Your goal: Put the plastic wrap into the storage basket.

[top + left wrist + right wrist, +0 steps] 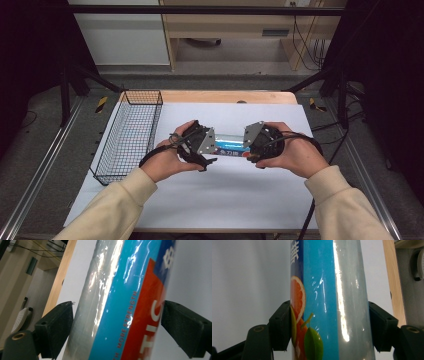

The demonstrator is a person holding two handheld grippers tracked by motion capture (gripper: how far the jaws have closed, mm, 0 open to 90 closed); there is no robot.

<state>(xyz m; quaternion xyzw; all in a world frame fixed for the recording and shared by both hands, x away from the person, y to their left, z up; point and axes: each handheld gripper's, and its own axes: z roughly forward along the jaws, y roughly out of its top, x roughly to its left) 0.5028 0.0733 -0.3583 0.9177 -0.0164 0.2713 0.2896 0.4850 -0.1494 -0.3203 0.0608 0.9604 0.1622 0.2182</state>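
At frame centre my left gripper and right gripper faced each other, both clamped around the cling-film roll above the white sheet; its ends were hidden.

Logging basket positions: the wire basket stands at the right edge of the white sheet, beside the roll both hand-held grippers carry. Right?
Not quite: in the high view the wire basket stands at the sheet's left edge. The rest holds.
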